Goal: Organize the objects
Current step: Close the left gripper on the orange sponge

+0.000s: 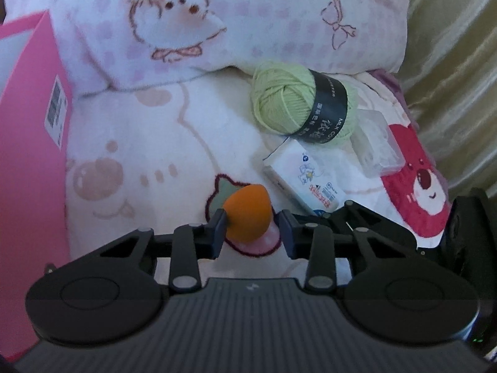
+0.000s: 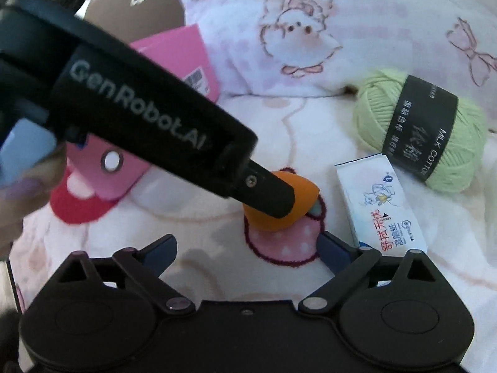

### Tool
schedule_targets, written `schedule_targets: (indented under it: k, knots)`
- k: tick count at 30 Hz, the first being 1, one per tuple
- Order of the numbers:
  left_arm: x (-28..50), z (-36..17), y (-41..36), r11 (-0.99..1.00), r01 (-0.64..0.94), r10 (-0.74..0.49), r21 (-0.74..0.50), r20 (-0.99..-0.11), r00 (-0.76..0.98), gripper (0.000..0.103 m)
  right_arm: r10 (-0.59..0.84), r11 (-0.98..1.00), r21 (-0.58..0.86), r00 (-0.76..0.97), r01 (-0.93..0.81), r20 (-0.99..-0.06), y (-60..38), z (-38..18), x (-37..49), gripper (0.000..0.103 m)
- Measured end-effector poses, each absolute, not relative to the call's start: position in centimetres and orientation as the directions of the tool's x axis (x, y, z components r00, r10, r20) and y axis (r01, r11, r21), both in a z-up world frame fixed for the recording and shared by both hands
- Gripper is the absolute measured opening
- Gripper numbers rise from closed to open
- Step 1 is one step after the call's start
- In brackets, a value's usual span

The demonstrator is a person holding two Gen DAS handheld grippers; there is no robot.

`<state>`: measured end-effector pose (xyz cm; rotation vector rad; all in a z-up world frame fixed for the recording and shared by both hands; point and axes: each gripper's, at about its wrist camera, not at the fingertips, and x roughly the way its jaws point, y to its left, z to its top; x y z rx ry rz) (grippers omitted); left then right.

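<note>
An orange egg-shaped sponge (image 1: 248, 214) lies on a printed blanket (image 1: 149, 143), between the fingers of my left gripper (image 1: 253, 227). The left pad touches it. A narrow gap shows beside the right pad, so the jaws stand open around it. In the right wrist view one left finger (image 2: 273, 195) covers much of the sponge (image 2: 267, 220). My right gripper (image 2: 247, 248) hovers just in front of it, wide open and holding nothing. A green yarn ball (image 1: 298, 105) (image 2: 419, 130) with a black band and a white tissue pack (image 1: 304, 180) (image 2: 379, 208) lie to the right.
A pink box (image 1: 31, 124) (image 2: 183, 59) stands at the left. A clear plastic case (image 1: 376, 143) and a red bear patch (image 1: 416, 195) lie at the right, near gold fabric (image 1: 450, 62). A printed pillow (image 1: 217, 15) closes off the back. A hand (image 2: 18, 192) is at the left edge.
</note>
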<state>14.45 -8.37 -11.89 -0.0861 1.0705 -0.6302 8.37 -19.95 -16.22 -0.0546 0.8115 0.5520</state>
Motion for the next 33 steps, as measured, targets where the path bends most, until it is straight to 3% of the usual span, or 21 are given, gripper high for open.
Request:
schedule_targets:
  k: [1,4,9,12,16,21,23,25,27,29,32,33]
  knots:
    - [14.4,-12.0,-8.1,0.822,0.428,-0.526,-0.375,-0.788,0.319,0.036,0.439,0.87,0.167,0.575,-0.464,-0.69,-20.2,-16.1,8.2,0.088]
    - [13.9,-12.1,-7.8,0.849,0.424,-0.477,-0.315,-0.803,0.359,0.036,0.421,0.887,0.163,0.609,-0.433,-0.673,-20.4,-16.0,7.6,0.08]
    - [13.8,-12.0,-7.4,0.823,0.418,-0.536,-0.386,-0.771,0.343,0.036,0.41,0.894,0.151,0.633,-0.423,-0.656,-20.5,-16.1,7.9,0.078]
    - [13.3,-11.2,-7.9,0.834,0.428,-0.517,-0.349,-0.767,0.38,0.036,0.405,0.894,0.126,0.655,-0.43,-0.638,-20.0,-16.0,8.2,0.056]
    - [13.1,-10.6,-8.7,0.837,0.448,-0.498,-0.314,-0.776,0.386,0.036,0.429,0.88,0.123,0.656,-0.458,-0.621,-19.3,-15.7,7.5,0.045]
    - [13.4,-10.6,-9.5,0.87,0.463,-0.397,-0.169,-0.797,0.455,0.036,0.386,0.902,0.105,0.67,-0.419,-0.634,-19.3,-16.4,7.8,0.046]
    - [13.8,-10.6,-9.3,0.866,0.459,-0.415,-0.197,-0.796,0.441,0.036,0.392,0.901,0.113,0.673,-0.42,-0.628,-19.5,-16.2,7.9,0.048]
    - [14.1,-10.6,-9.0,0.865,0.441,-0.434,-0.238,-0.796,0.422,0.038,0.39,0.903,0.112,0.683,-0.415,-0.618,-19.5,-16.1,7.8,0.06]
    - [14.4,-10.6,-8.7,0.87,0.422,-0.439,-0.255,-0.791,0.426,0.041,0.389,0.904,0.114,0.687,-0.411,-0.613,-19.5,-16.2,7.9,0.065]
    - [14.8,-10.7,-8.6,0.877,0.402,-0.434,-0.263,-0.792,0.429,0.045,0.382,0.907,0.109,0.687,-0.407,-0.618,-19.4,-16.4,8.0,0.066]
    - [15.0,-11.0,-8.4,0.885,0.371,-0.43,-0.281,-0.8,0.419,0.06,0.376,0.912,0.114,0.692,-0.394,-0.617,-19.4,-16.6,7.9,0.066]
    - [14.9,-11.1,-8.1,0.881,0.368,-0.441,-0.298,-0.8,0.408,0.06,0.375,0.914,0.119,0.695,-0.388,-0.613,-19.5,-16.7,7.7,0.068]
